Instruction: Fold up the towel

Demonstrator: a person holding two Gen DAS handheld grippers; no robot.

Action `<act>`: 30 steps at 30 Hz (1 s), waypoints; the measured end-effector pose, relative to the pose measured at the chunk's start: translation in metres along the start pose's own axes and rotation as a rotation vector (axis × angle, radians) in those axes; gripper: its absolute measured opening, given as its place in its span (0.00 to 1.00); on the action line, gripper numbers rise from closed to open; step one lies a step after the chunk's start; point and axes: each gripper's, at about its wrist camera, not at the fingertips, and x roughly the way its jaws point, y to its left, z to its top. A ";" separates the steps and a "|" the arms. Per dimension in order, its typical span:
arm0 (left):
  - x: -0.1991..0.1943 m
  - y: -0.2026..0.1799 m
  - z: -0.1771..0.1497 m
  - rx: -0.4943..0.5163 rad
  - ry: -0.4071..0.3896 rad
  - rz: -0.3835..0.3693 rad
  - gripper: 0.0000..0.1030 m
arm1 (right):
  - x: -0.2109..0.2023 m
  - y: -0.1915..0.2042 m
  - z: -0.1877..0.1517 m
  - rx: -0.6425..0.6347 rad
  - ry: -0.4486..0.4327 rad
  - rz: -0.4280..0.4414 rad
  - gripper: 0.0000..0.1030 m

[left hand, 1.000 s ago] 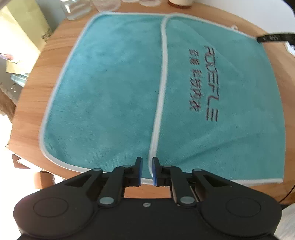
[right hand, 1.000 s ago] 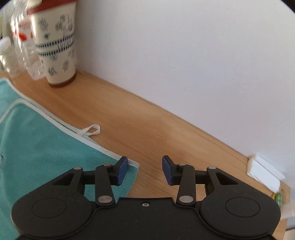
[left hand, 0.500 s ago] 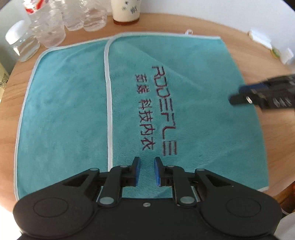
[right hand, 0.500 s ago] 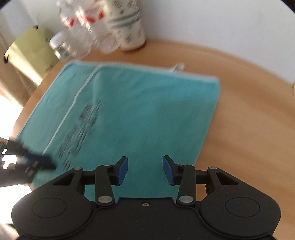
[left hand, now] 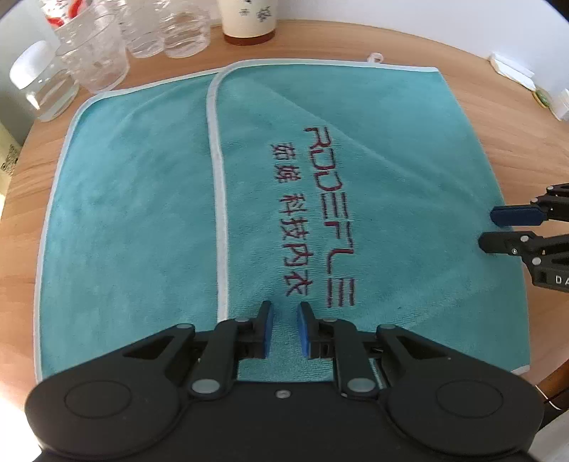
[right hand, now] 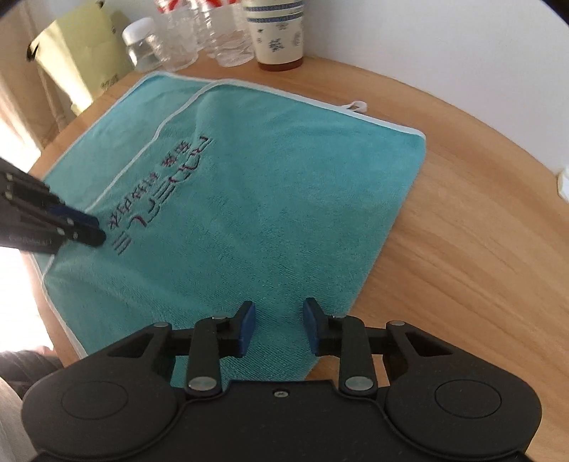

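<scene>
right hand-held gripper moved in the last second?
Yes. The right hand-held gripper swung left, from the wall-side table edge to over the towel.

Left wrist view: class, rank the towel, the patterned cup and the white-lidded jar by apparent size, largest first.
1. Towel, by far.
2 and 3. Patterned cup and white-lidded jar: alike; cup cropped, unranked.

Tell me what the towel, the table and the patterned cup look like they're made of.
Towel: soft teal microfibre or terry by its fuzzy, matte nap, with pale bound edging and stitched-looking dark red lettering.
Table: wood or wood-look laminate, going by the streaked grain and smooth light sheen; which one is unclear.
Patterned cup: likely paper, cream and matte with printed blue motifs, though ceramic is possible.
</scene>
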 end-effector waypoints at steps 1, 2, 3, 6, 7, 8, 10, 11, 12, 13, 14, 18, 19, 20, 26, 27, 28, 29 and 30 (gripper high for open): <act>-0.003 0.007 -0.001 -0.020 0.001 0.015 0.16 | -0.001 -0.001 0.003 0.007 0.009 -0.002 0.35; -0.006 0.014 -0.003 -0.036 -0.001 0.018 0.16 | -0.002 -0.003 0.005 0.013 0.014 -0.004 0.35; -0.011 0.028 -0.007 -0.064 -0.009 0.021 0.19 | -0.004 -0.004 0.009 0.019 0.016 -0.008 0.35; -0.024 0.064 -0.019 -0.124 -0.010 0.049 0.34 | -0.007 0.000 0.023 0.046 -0.004 -0.023 0.35; -0.027 0.080 -0.024 -0.144 -0.007 0.056 0.35 | -0.009 0.002 0.031 0.060 -0.015 -0.032 0.36; -0.028 0.090 -0.027 -0.155 -0.005 0.061 0.35 | -0.011 0.005 0.036 0.071 -0.025 -0.042 0.36; -0.032 0.117 -0.037 -0.187 0.019 0.089 0.35 | -0.013 0.014 0.051 0.094 -0.049 -0.060 0.37; -0.032 0.131 -0.042 -0.212 0.036 0.093 0.35 | -0.014 0.021 0.061 0.101 -0.067 -0.063 0.39; -0.031 0.145 -0.047 -0.237 0.051 0.088 0.35 | -0.013 0.029 0.074 0.095 -0.085 -0.060 0.41; -0.032 0.151 -0.051 -0.248 0.057 0.086 0.35 | -0.012 0.035 0.082 0.086 -0.094 -0.058 0.41; -0.032 0.159 -0.054 -0.267 0.061 0.090 0.36 | -0.008 0.042 0.093 0.064 -0.094 -0.059 0.41; -0.029 0.197 -0.066 -0.349 0.077 0.086 0.37 | 0.013 0.073 0.145 -0.046 -0.111 -0.075 0.42; -0.029 0.205 -0.067 -0.362 0.076 0.081 0.37 | 0.017 0.078 0.154 -0.057 -0.113 -0.070 0.41; -0.029 0.210 -0.067 -0.371 0.076 0.081 0.37 | 0.023 0.085 0.168 -0.068 -0.120 -0.062 0.41; -0.024 0.228 -0.067 -0.401 0.085 0.074 0.39 | 0.042 0.118 0.213 -0.138 -0.111 -0.038 0.42; -0.023 0.228 -0.066 -0.397 0.085 0.074 0.39 | 0.046 0.122 0.216 -0.144 -0.105 -0.032 0.42; -0.023 0.228 -0.065 -0.395 0.082 0.075 0.39 | 0.048 0.124 0.217 -0.141 -0.098 -0.031 0.42; -0.024 0.229 -0.065 -0.394 0.078 0.075 0.39 | 0.050 0.125 0.217 -0.132 -0.091 -0.032 0.42; -0.025 0.231 -0.063 -0.394 0.073 0.073 0.39 | 0.050 0.126 0.216 -0.119 -0.087 -0.032 0.42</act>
